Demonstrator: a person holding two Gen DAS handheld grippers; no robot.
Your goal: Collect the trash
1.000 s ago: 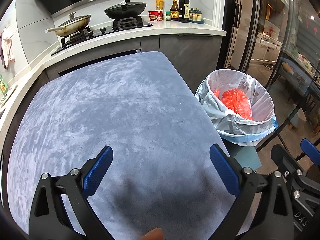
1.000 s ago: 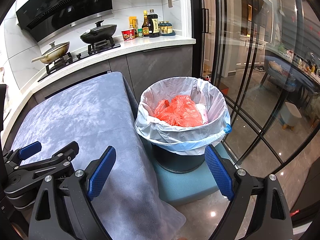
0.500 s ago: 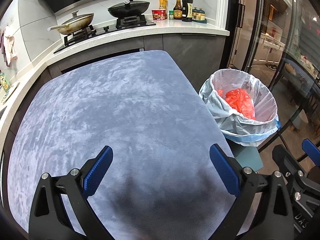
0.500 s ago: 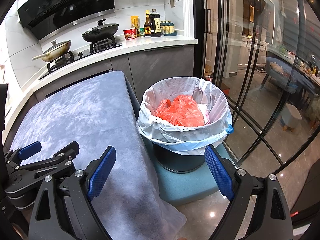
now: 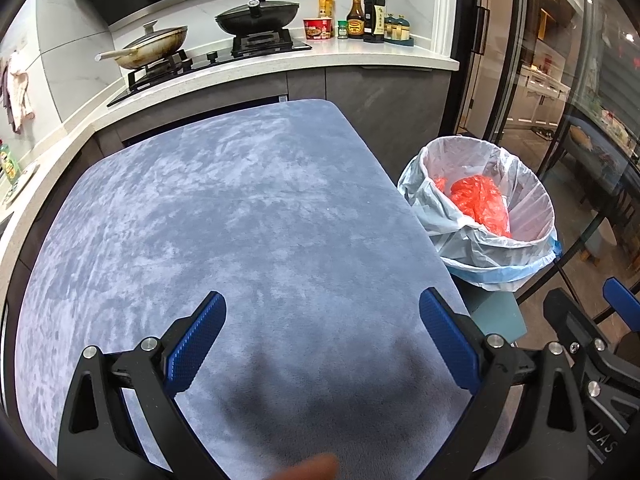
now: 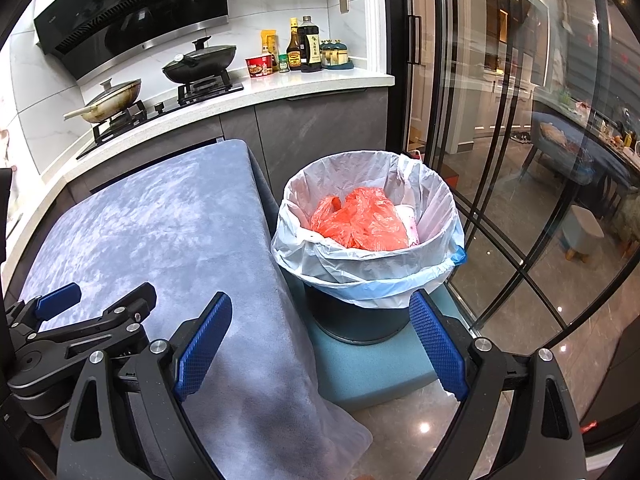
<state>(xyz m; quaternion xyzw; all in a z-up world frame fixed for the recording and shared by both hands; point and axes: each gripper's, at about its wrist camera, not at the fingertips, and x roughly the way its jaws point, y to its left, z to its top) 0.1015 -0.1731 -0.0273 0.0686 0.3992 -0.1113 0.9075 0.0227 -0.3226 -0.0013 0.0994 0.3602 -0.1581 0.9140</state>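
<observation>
standing beside the grey-blue cloth-covered table (image 5: 240,216), the lined trash bin (image 6: 372,268) sat on a teal pad at the table's right edge, red bag (image 6: 360,220) inside. the right gripper (image 6: 320,344) hung nearer to it, jaws wide and empty; the left gripper (image 5: 320,344), equally wide and empty, faced bare cloth. no loose trash showed.

The left gripper (image 5: 322,330) hangs over a blue-grey velvety cloth (image 5: 224,216) covering a table, its blue-padded jaws spread wide with nothing between them. To the right, beside the table edge, stands a bin lined with a white trash bag (image 5: 486,256) holding a crumpled red plastic bag (image 5: 482,202). Part of the right gripper (image 5: 592,340) shows at the lower right.
</observation>
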